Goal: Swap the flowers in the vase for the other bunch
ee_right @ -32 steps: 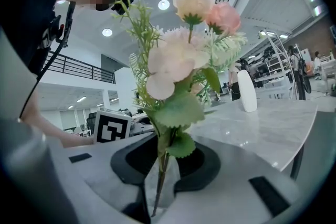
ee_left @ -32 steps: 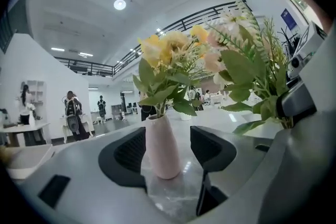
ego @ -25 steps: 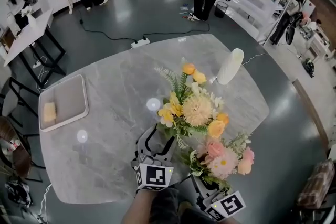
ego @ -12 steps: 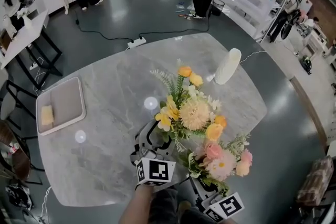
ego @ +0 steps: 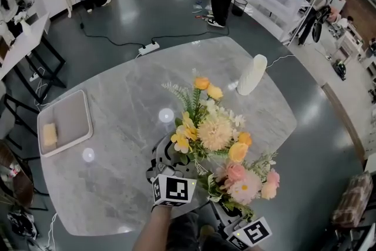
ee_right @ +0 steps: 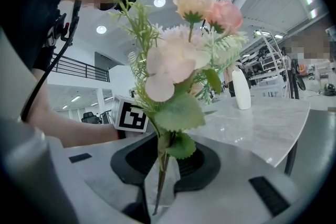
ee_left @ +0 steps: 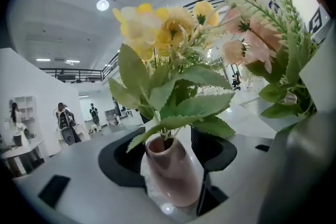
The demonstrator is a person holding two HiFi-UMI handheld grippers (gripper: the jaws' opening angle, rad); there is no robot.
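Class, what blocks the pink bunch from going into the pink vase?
The yellow bunch fills the mouth of the pink vase, which the left gripper holds. The right gripper holds the pink bunch beside it.

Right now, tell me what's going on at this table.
A person works with two handheld grippers over a marble table. The left gripper is closed on a pink vase with the yellow bunch standing in it. The right gripper grips the pink bunch by its stems, beside the yellow one. The swap is not done yet. A white vase stands apart at the table's far side.
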